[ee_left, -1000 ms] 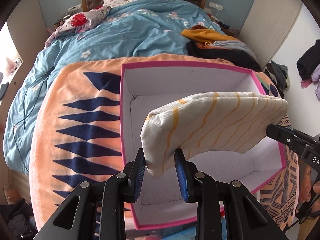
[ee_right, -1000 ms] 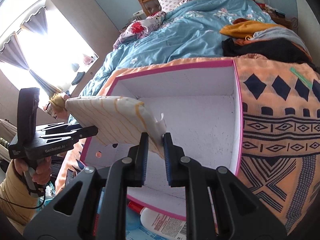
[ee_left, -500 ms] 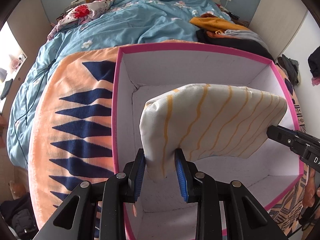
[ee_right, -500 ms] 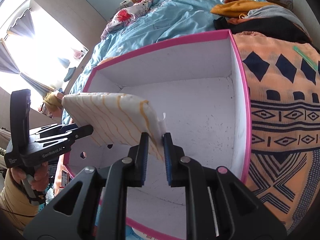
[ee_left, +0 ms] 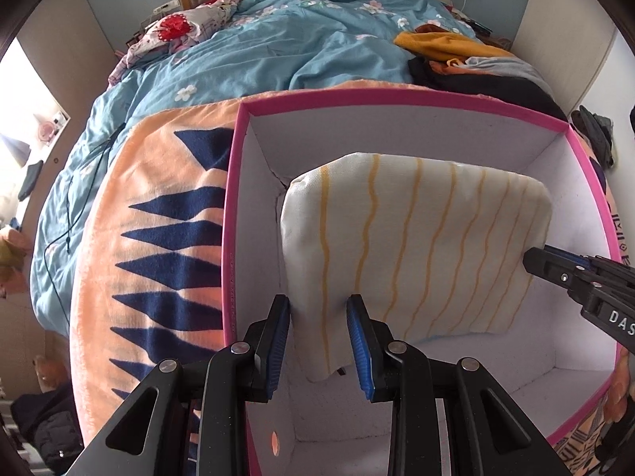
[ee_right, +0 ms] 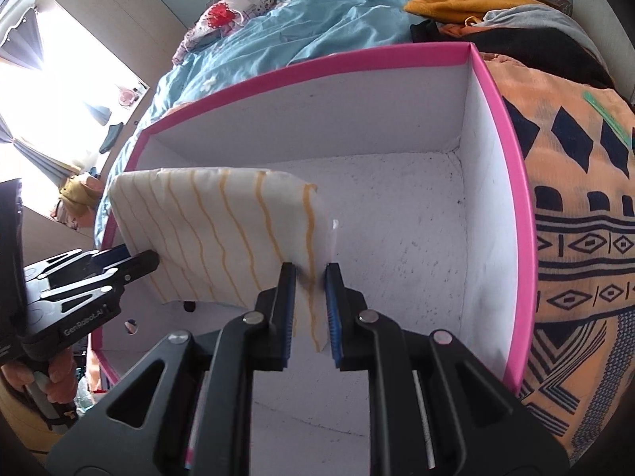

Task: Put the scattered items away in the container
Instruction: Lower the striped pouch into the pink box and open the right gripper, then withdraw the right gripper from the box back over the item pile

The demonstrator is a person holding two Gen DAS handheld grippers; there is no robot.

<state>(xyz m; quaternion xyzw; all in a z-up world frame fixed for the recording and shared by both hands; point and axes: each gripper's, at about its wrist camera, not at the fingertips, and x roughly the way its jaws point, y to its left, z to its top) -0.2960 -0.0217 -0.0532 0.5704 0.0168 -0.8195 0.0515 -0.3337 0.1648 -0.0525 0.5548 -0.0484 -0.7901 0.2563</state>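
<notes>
Both grippers pinch the striped folded cloth (ee_left: 416, 246): left gripper (ee_left: 319, 341) at one corner, right gripper (ee_right: 310, 309) at the other. Cloth hangs inside the pink-rimmed box (ee_right: 512, 182), above the floor. Lower level, release both together.

The folded cloth (ee_left: 416, 246) hides part of the box floor (ee_left: 476, 361).

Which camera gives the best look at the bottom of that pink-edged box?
The right wrist view: the box's speckled white floor lies open beside the striped cloth. In the left wrist view, the cloth blocks most of it, leaving only near strips.
</notes>
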